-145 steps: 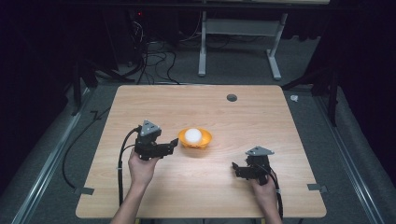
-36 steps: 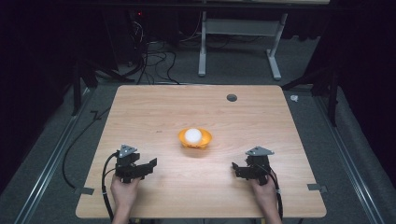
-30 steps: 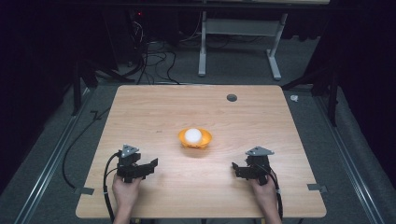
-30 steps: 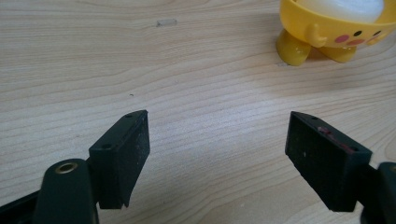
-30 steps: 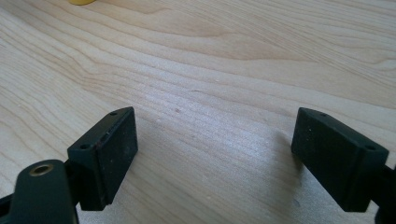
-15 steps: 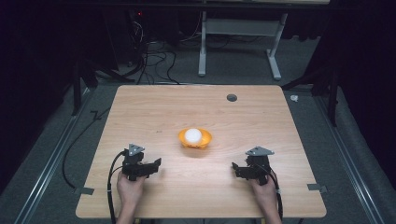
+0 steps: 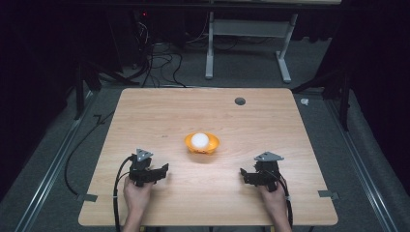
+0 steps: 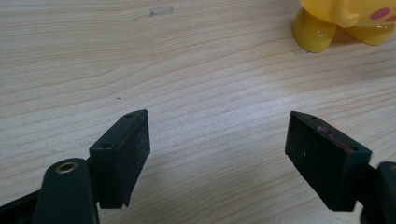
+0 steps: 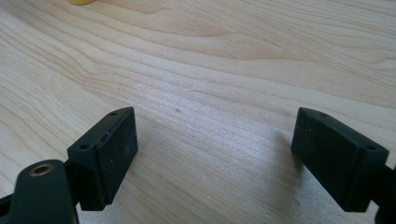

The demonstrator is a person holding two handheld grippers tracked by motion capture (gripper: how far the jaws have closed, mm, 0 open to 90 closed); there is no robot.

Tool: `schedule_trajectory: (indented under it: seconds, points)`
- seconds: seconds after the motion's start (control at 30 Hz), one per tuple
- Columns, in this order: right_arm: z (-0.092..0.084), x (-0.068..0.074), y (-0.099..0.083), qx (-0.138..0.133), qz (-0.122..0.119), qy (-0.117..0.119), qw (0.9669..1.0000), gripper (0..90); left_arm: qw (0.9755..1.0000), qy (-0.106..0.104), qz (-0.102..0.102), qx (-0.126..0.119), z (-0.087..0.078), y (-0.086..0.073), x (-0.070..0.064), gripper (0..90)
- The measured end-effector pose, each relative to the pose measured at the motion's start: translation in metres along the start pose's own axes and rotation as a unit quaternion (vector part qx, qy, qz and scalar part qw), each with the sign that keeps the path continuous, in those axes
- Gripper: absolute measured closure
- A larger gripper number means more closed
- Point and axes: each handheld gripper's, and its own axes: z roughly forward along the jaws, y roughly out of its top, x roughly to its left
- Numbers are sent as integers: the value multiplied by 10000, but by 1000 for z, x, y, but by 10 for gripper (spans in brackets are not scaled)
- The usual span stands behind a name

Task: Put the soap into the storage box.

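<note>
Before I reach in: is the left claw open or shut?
Open. The left claw has its two black jaws spread wide over bare table, with nothing between them.

A lab: dark surround; lone wooden counter (image 7: pixel 270 121) on grey carpet; cables (image 7: pixel 159 63) trailing behind; bare desk frame (image 7: pixel 246 48) beyond.

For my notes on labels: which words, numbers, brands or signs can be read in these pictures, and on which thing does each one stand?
None can be read.
Yellow-orange plastic bowl holding a white ball: pink spots, no letters.
Light wooden table: no print.
Black tongs, left and right: no markings.
</note>
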Motion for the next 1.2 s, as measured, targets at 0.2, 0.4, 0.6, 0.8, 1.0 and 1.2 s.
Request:
schedule_trajectory:
  seconds: [0.2,0.4,0.6,0.8,1.0,1.2]
  points:
    - [0,0,0,1,0,0,10000,153,10000,15,26,3,3,0,-1,227]
    - [0,0,0,10,-2,0,10000,153,9999,67,114,-2,4,0,-2,227]
    - [0,0,0,10,-1,1,10000,152,9999,78,125,-12,6,0,-3,227]
    - [0,0,0,10,-2,0,10000,153,9997,134,186,35,9,-1,-5,227]
    - [0,0,0,9,-2,0,10000,153,9996,148,233,74,12,-1,-7,227]
    - [0,0,0,10,-1,1,10000,153,9993,176,300,150,16,-2,-9,223]
